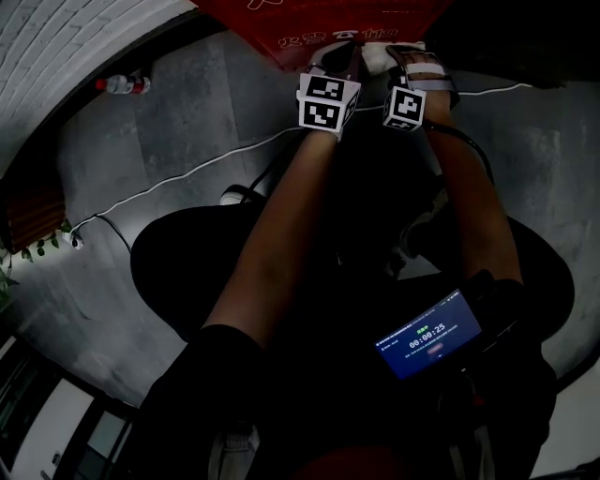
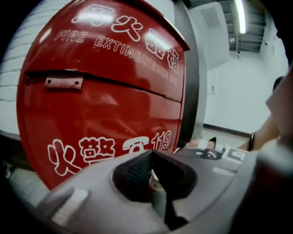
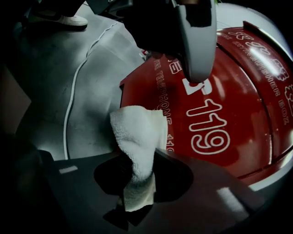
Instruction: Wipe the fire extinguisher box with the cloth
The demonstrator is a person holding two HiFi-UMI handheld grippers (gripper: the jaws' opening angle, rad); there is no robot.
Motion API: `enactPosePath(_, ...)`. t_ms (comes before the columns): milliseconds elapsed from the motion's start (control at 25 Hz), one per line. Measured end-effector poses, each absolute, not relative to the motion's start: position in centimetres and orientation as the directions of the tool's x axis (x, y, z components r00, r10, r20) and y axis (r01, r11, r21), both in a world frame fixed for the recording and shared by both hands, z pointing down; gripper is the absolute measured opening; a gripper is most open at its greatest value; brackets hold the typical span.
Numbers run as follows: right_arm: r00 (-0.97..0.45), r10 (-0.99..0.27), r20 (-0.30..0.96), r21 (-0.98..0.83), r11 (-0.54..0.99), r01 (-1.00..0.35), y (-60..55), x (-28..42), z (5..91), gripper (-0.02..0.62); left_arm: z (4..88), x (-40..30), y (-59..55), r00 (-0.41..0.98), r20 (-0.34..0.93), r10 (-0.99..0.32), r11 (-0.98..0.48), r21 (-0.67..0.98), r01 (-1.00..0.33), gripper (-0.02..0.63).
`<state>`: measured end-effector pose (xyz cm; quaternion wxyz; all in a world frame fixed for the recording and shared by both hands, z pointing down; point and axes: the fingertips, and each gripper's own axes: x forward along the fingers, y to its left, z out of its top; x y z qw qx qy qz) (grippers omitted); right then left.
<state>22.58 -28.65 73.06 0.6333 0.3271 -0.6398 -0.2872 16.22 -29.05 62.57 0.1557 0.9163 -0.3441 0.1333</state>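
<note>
The red fire extinguisher box (image 1: 319,23) lies at the top of the head view, and its white lettering and "119" fill the left gripper view (image 2: 105,91). My left gripper (image 1: 339,58) is shut with nothing between its pads (image 2: 153,170), close in front of the box face. My right gripper (image 1: 412,67) is shut on a white terry cloth (image 3: 137,137). The cloth stands up out of the jaws (image 3: 136,192) beside the box's lower corner (image 3: 229,114). It shows as a pale patch (image 1: 379,56) in the head view. The left gripper's grey body (image 3: 197,41) hangs over the box.
A white cable (image 1: 169,183) runs across the grey floor. A bottle with a red cap (image 1: 122,84) lies by the white brick wall (image 1: 47,37). Green leaves (image 1: 37,246) show at the left edge. A lit timer screen (image 1: 428,335) sits at the person's waist. A shoe (image 3: 64,19) stands on the floor.
</note>
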Motion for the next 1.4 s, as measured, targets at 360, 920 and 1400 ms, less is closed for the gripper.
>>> enactPosePath(360, 0.058, -0.701, 0.711, 0.703, 0.711, -0.027, -28.3, 22.6, 78.0, 0.103, 66.0, 15.8, -29.2, 0.728, 0.409, -0.550, -0.718, 0.214, -0.662, -0.002)
enactPosePath(920, 0.095, -0.597, 0.796, 0.605, 0.785, -0.137, -27.9, 23.1, 81.2, 0.101, 67.8, 13.1, -28.0, 0.665, 0.440, -0.603, -0.678, 0.157, -0.718, -0.002)
enactPosePath(1400, -0.125, -0.710, 0.693, 0.690, 0.703, -0.171, -25.2, 15.1, 69.7, 0.103, 60.7, 8.0, -25.2, 0.601, 0.350, -0.719, -0.615, 0.083, -0.784, -0.002)
